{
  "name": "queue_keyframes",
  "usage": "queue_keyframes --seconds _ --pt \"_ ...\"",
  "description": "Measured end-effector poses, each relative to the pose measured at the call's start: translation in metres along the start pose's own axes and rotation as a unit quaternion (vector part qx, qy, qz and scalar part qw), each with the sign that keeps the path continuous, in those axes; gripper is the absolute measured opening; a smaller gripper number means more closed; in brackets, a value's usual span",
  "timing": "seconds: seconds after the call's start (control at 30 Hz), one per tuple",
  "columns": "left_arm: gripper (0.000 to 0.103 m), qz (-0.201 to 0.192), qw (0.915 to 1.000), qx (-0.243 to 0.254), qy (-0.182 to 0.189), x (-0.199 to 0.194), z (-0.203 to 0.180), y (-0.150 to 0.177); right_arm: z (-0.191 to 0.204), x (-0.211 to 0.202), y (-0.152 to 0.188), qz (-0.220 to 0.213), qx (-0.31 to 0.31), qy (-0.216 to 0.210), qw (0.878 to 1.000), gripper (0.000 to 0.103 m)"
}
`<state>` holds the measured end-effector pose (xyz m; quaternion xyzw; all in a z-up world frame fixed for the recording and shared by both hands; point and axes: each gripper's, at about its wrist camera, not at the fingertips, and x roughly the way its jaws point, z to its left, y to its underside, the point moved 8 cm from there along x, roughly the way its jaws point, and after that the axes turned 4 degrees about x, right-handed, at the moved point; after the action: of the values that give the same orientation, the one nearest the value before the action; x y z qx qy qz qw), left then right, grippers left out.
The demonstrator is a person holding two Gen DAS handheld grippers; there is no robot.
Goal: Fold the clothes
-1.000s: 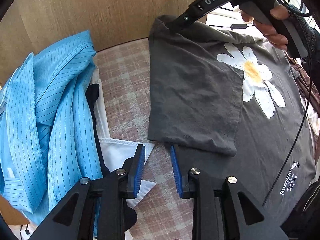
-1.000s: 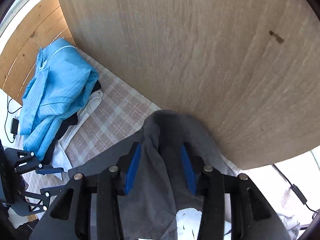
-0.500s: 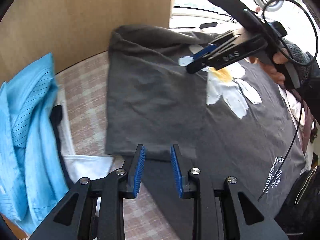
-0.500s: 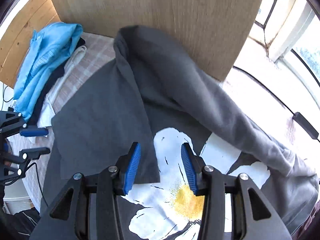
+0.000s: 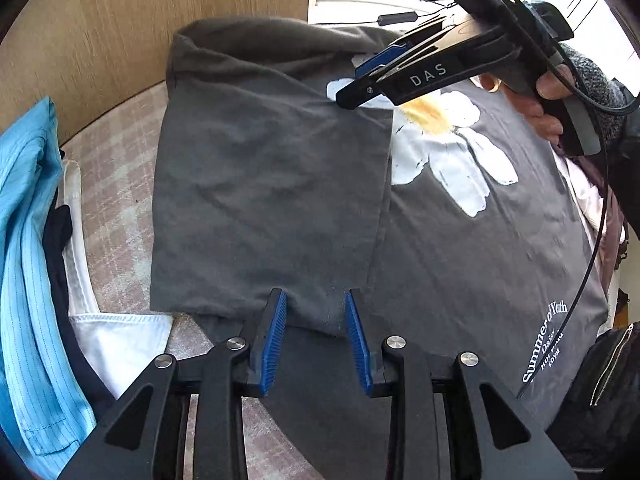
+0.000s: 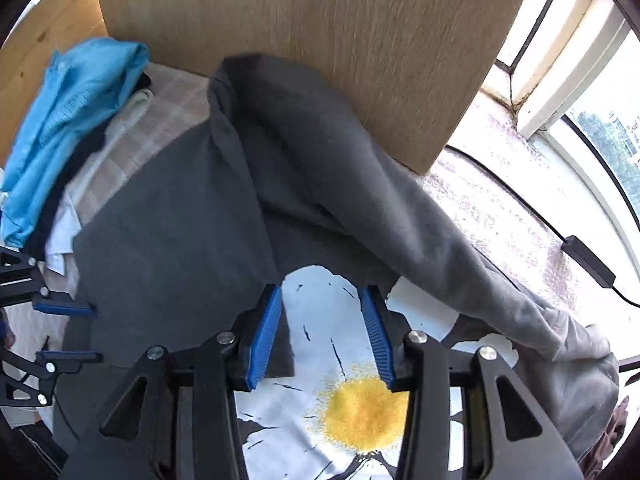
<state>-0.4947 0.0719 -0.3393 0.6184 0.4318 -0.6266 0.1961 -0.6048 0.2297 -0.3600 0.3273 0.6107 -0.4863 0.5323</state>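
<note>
Both tools, left (image 5: 316,312) and right (image 6: 324,304), hover part-open, empty, just above the grey T-shirt's (image 5: 460,264) folded-over flap (image 5: 268,200).

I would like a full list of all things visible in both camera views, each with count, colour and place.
T-shirt: one, dark grey with white daisy print, spread on the bed, one side folded over.
Shirt: one, light blue striped, heaped beside the T-shirt.
White garment: one, under the blue shirt.
Bed cover: one, pink checked.
Wooden panel: one, light brown, behind.
Left gripper: black, blue fingers, open.
Right gripper: same, open.
Hand: one, holding the right gripper.
</note>
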Motion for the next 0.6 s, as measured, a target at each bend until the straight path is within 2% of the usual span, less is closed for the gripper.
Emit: queue_keyframes --seconds 0.1,0.17,0.2,0.23,0.3,0.37,0.5,0.6 --pt "0.03 0.001 0.9999 -0.01 0.004 -0.005 0.002 0.004 0.005 0.001 0.002 -0.015 -0.044 0.037 0.998 0.042" --pt "0.03 -0.019 0.9986 -0.049 0.005 -0.028 0.013 0.013 -0.004 -0.003 0.0 -0.02 -0.038 0.089 0.995 0.042" --pt "0.03 -0.029 0.9973 -0.068 0.005 -0.039 0.019 0.017 -0.008 -0.012 0.001 -0.025 -0.025 0.087 0.996 0.043" --pt "0.03 -0.037 0.9959 -0.083 0.0 -0.053 0.023 0.028 -0.011 -0.021 0.002 -0.032 -0.011 0.08 0.996 0.042" --pt "0.031 -0.05 0.9927 -0.109 -0.013 -0.078 0.028 0.052 -0.009 -0.048 0.012 -0.049 0.023 0.001 0.999 0.044" --pt "0.032 -0.058 0.9896 -0.13 -0.022 -0.101 0.028 0.082 -0.01 -0.076 0.03 -0.063 0.052 -0.036 0.996 0.044" --pt "0.032 -0.072 0.9835 -0.165 -0.016 -0.126 0.016 0.132 -0.011 -0.125 0.067 -0.082 0.084 -0.043 0.992 0.044" --pt "0.033 -0.081 0.9797 -0.183 -0.012 -0.139 0.003 0.167 -0.009 -0.141 0.095 -0.078 0.101 -0.041 0.991 0.046"
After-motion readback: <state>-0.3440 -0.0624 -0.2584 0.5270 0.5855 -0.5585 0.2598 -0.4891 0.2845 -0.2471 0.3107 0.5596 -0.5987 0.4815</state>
